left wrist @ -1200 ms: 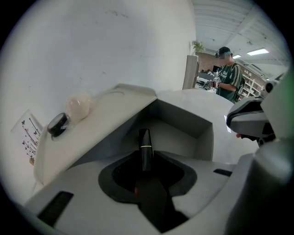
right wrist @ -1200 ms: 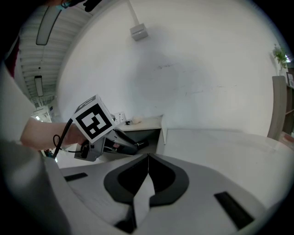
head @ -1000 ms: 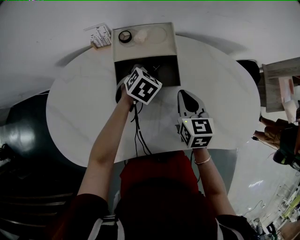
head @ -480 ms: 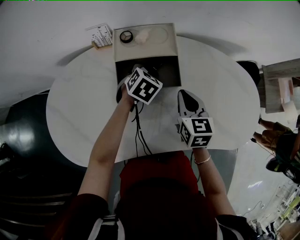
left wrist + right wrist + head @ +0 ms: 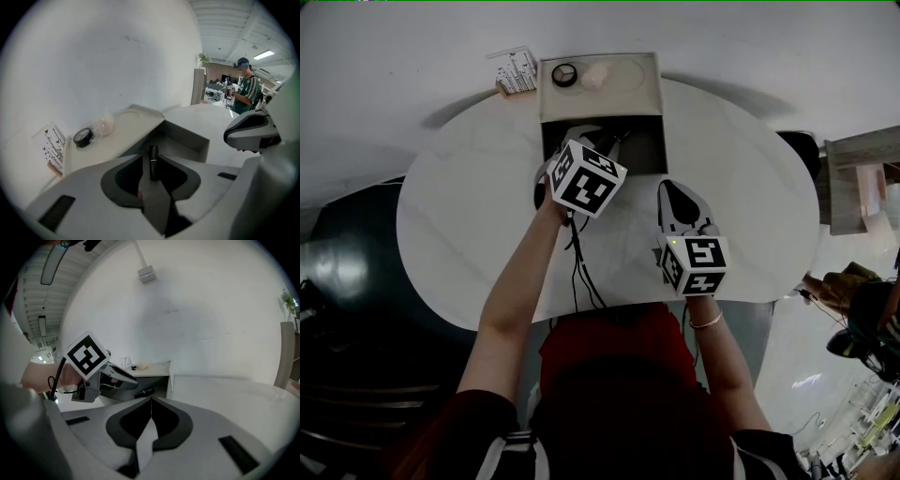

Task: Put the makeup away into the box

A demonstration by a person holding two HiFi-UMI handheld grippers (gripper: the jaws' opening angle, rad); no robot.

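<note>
A beige box (image 5: pixel 660 141) stands open at the table's far side, with a dark inside. A black lipstick tube (image 5: pixel 153 164) shows through the gap between my left gripper's (image 5: pixel 151 157) jaws; in the right gripper view the tube (image 5: pixel 144 392) lies inside the box just past that gripper's tips (image 5: pixel 133 380). The left jaws are closing and stand part open, and no pad presses on the tube. The left gripper (image 5: pixel 591 136) hangs over the box opening. My right gripper (image 5: pixel 675 192) rests over the table to the right, jaws shut and empty (image 5: pixel 151 400).
The folded-back lid (image 5: pixel 628 89) carries a round black compact (image 5: pixel 564 75) and a pale puff (image 5: pixel 594 77). A printed card (image 5: pixel 517 70) lies left of the box. The box stands on a white oval table (image 5: pixel 469 216). A person (image 5: pixel 246 89) stands far off.
My left gripper has risen a little above the box opening. The right gripper has stayed where it was.
</note>
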